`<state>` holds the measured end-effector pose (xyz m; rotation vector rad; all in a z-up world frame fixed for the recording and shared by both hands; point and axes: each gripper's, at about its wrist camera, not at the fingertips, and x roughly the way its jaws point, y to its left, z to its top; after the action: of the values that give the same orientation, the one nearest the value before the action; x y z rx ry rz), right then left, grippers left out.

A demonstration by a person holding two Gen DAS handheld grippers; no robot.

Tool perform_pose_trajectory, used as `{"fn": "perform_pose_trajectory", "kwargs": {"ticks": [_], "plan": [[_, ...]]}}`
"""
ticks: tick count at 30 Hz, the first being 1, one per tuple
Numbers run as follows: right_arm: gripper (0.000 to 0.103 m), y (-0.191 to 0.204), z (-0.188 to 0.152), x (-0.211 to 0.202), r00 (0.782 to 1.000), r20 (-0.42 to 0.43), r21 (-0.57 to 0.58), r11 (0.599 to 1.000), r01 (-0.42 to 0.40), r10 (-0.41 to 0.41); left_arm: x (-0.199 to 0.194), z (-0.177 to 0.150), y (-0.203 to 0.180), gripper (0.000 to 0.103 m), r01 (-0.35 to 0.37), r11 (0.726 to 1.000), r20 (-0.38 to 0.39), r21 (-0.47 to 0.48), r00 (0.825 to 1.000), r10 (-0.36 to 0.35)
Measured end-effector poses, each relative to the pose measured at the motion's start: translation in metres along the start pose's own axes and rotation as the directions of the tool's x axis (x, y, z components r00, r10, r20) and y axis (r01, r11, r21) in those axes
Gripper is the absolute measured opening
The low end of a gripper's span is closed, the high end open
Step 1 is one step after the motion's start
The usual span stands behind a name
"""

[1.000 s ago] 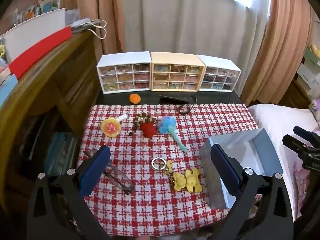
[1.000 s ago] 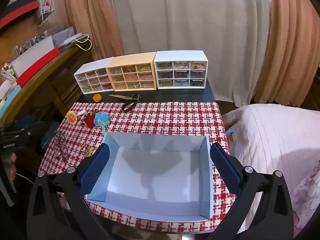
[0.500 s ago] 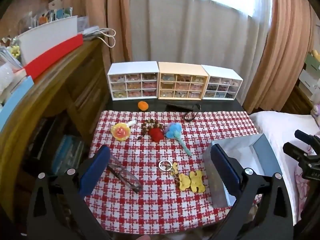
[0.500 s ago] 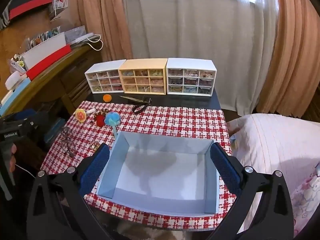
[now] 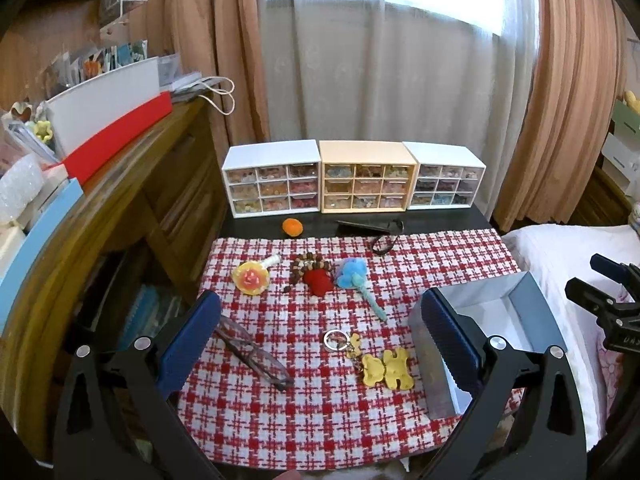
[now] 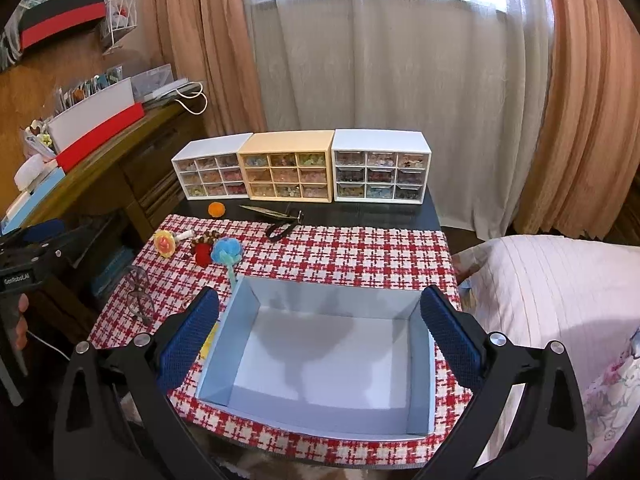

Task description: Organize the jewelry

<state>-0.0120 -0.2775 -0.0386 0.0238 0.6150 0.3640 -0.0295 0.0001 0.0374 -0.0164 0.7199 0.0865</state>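
Note:
On the red checked cloth (image 5: pixel 304 412) lie a yellow keychain (image 5: pixel 384 368), folded glasses (image 5: pixel 256 352), a yellow round charm (image 5: pixel 251 278), a red charm with brown beads (image 5: pixel 314 276) and a blue pompom charm (image 5: pixel 354 276). An empty light blue box (image 6: pixel 324 364) stands at the cloth's right; it also shows in the left wrist view (image 5: pixel 496 320). My left gripper (image 5: pixel 320 344) is open, held above the cloth's near edge over the keychain. My right gripper (image 6: pixel 320 340) is open above the box.
Three small drawer cabinets (image 5: pixel 354 176) stand at the table's back. An orange ball (image 5: pixel 292 227) and black scissors (image 5: pixel 372 230) lie in front of them. A wooden desk (image 5: pixel 100 200) with boxes is on the left, a bed (image 6: pixel 552 280) on the right.
Both grippers have risen and drawn back from the table, so the cloth and cabinets look smaller and more window shows. Nothing on the table has moved.

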Motion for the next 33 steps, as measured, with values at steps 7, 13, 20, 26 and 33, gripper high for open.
{"fn": "perform_pose_trajectory", "kwargs": {"ticks": [7, 13, 20, 26, 33], "plan": [[0.096, 0.007, 0.004, 0.004, 1.000, 0.000, -0.039, 0.999, 0.015, -0.015, 0.007, 0.006, 0.004, 0.099, 0.013, 1.000, 0.007, -0.018, 1.000, -0.012], [0.096, 0.007, 0.008, 0.016, 1.000, 0.007, -0.041, 0.999, 0.010, -0.010, 0.026, 0.006, 0.008, 0.099, 0.043, 0.999, -0.029, -0.031, 0.999, -0.044], [0.096, 0.007, 0.014, 0.036, 1.000, 0.030, -0.042, 0.999, 0.010, -0.009, 0.048, 0.005, 0.017, 0.099, 0.055, 0.997, -0.066, -0.051, 0.996, -0.058], [0.096, 0.007, 0.016, 0.043, 1.000, 0.021, -0.047, 0.999, -0.018, 0.019, 0.058, 0.010, 0.024, 0.099, 0.045, 0.997, -0.086, -0.068, 0.995, -0.050], [0.096, 0.013, 0.006, 0.051, 0.995, -0.005, -0.073, 0.993, -0.095, 0.095, 0.062, 0.007, 0.026, 0.099, 0.026, 0.996, -0.114, -0.088, 0.993, -0.036]]}}
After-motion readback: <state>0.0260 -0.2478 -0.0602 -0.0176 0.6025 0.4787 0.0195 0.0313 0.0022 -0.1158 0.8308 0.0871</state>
